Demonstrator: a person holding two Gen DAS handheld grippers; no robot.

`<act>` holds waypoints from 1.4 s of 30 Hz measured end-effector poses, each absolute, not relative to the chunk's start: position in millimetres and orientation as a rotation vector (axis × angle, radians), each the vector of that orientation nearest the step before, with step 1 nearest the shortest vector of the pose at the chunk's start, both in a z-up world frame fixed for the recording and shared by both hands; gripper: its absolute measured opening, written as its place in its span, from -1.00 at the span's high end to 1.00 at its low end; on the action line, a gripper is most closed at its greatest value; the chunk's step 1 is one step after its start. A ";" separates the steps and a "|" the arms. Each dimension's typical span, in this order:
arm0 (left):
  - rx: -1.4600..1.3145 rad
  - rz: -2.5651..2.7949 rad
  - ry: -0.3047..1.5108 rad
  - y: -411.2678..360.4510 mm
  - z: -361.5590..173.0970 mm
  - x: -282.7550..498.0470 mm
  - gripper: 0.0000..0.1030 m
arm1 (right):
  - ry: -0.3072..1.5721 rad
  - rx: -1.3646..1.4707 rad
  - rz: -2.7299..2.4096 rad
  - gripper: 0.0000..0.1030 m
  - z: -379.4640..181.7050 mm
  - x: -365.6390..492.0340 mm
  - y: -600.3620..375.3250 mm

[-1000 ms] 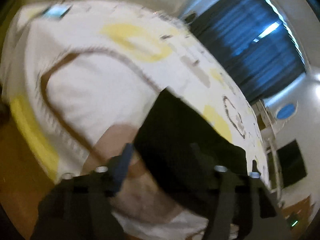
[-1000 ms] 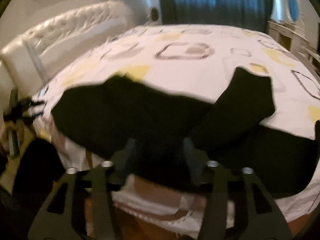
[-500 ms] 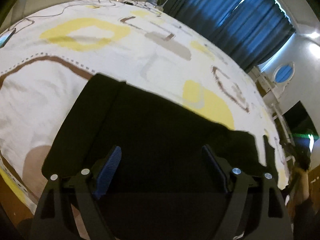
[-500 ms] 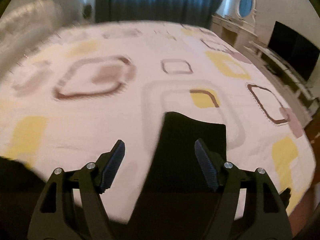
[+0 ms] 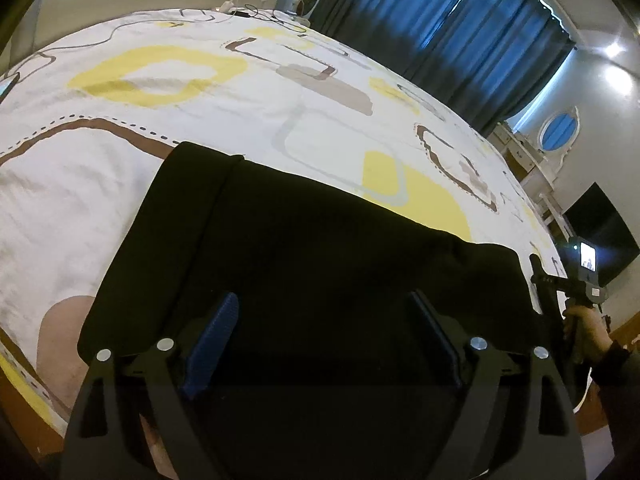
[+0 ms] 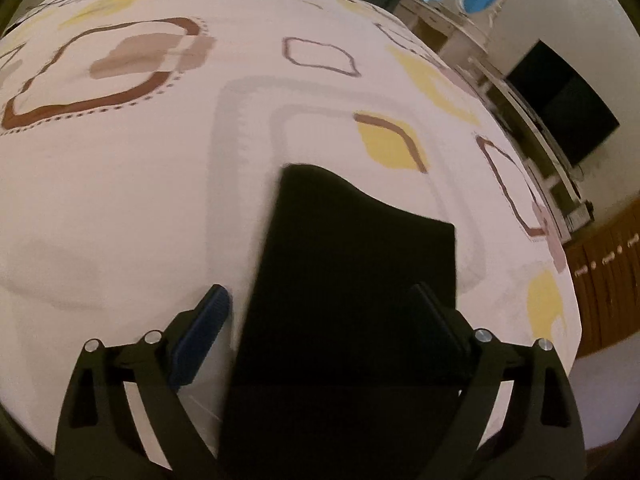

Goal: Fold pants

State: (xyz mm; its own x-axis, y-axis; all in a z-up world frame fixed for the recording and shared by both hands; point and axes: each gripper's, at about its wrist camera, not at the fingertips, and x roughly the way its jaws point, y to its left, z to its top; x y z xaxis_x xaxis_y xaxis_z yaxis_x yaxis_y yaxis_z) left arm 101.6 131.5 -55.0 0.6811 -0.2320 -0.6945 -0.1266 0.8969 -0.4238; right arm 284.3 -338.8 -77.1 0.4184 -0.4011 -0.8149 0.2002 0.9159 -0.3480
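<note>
A: L wrist view, what's there?

B: Bed (image 5: 168, 128) w/ white cover, yellow and brown shapes on it. Black pants (image 5: 304, 248) lie flat across the near part, one fold edge running up the left side. Left hand-held gripper (image 5: 324, 332) hangs over the cloth, jaws wide and opening; blue pads (image 5: 216, 340) clear of the fabric, nothing pinched. Far right of that view: a hand (image 5: 588, 330) on the other tool, at the pants' right end.

A: Background?

B: Blue curtains (image 5: 460, 28) behind the bed, oval mirror (image 5: 558, 134), dark TV screen (image 5: 600, 232) further right.

A: R wrist view?

B: Same cover, brown square outline at left. A narrow black part of the pants (image 6: 352, 264), prob. a leg, runs from the bottom edge up to about mid-bed, far end wavy. Right hand-held gripper (image 6: 324, 320) straddles it, jaws spread and opening too. Left pad (image 6: 200, 336) sits over bare sheet just beside the cloth; right pad dark against the black, can't tell if it touches. Not gripping. TV (image 6: 560, 100) and wood floor (image 6: 600, 272) at right.
</note>
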 end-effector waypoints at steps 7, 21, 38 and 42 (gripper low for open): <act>-0.441 -0.061 0.819 127.7 -57.0 102.2 -0.66 | 1.088 -0.177 -0.320 0.20 -73.6 284.1 -335.5; -0.489 -0.042 0.830 129.6 -56.0 107.4 -0.66 | 0.897 -0.009 -0.278 0.71 -3.7 234.2 -380.9; -0.431 0.041 0.870 119.8 -56.7 114.6 -0.67 | 0.671 0.331 -0.312 0.74 47.7 60.5 -512.0; -0.412 0.055 0.881 116.6 -57.3 115.9 -0.68 | 0.687 0.427 -0.339 0.74 25.0 28.4 -538.5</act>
